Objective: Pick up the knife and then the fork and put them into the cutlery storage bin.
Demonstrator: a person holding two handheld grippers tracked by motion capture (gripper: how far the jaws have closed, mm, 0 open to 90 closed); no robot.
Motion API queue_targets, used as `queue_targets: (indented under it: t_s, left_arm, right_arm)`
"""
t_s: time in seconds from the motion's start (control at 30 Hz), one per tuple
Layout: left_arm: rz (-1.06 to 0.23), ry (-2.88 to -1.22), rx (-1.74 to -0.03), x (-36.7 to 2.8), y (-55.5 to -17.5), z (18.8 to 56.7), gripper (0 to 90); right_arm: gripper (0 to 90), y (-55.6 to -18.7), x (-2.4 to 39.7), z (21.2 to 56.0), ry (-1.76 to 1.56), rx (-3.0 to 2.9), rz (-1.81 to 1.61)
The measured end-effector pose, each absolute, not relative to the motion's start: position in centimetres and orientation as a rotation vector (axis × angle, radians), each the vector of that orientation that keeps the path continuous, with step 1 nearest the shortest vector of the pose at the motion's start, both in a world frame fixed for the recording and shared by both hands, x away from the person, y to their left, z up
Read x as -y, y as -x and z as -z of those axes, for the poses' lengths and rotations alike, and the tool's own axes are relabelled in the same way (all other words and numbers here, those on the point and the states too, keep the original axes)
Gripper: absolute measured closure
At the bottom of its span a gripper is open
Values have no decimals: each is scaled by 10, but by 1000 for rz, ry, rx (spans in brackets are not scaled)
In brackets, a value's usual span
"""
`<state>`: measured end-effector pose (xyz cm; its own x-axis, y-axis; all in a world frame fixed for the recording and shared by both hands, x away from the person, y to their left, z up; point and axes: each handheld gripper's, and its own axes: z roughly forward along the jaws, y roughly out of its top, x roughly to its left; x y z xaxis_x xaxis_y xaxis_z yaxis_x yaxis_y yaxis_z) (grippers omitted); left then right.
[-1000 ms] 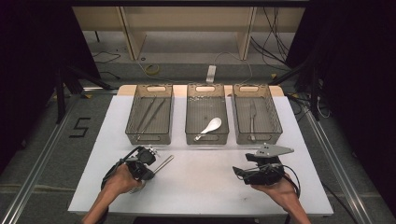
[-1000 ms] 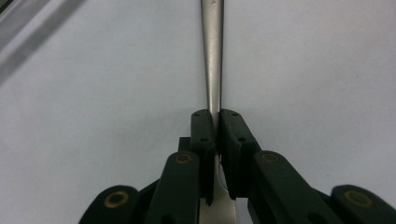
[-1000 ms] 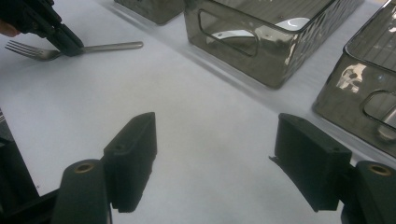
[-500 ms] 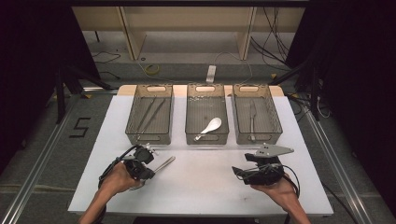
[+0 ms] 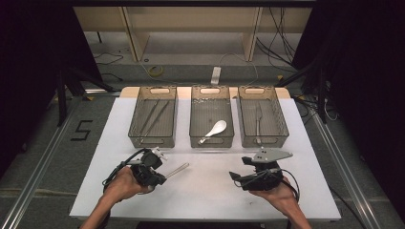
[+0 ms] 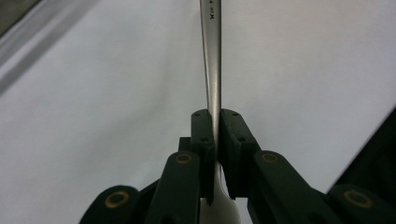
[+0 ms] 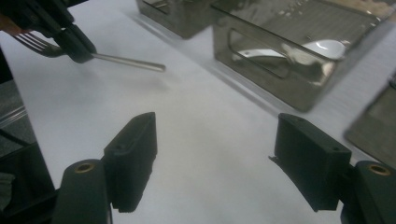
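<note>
Both left fingers [image 6: 203,135] clamp the fork [image 6: 212,70].

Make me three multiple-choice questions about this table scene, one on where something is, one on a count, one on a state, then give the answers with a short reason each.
1. Where does the white spoon lie?
A. in the middle bin
B. on the bare table
C. in the left bin

2. How many bins stand in the row at the far side of the table?
A. two
B. three
C. five

3. How does the left tool stand?
A. open above a bin
B. open, flat on the table
C. shut on the fork

Answers:
1. A, the high view shows the spoon inside the middle bin.
2. B, three bins stand side by side there.
3. C, the left gripper view shows both jaws pressed against the fork's handle.
</note>
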<state>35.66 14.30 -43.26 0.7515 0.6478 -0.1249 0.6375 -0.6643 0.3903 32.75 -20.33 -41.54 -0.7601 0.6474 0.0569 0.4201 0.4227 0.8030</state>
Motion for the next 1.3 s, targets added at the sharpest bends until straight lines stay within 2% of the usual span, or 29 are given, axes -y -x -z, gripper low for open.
queue_targets:
  t_s: [0.43,0.8,1.1,1.3]
  left_arm:
    - [55,-2569,-808,-109,-345,422,837]
    - [105,-2561,-722,-89,-337,412,837]
    - [146,-2565,-674,-79,-333,410,836]
    - [184,-2563,-658,-75,-331,410,836]
  right_arm:
    - [306,-316,138,429,-633,-2559,-1144]
    - [324,-311,112,438,-469,-2599,-1055]
    - [450,-306,101,443,-347,-2615,-974]
    - [596,-302,97,447,-238,-2616,-925]
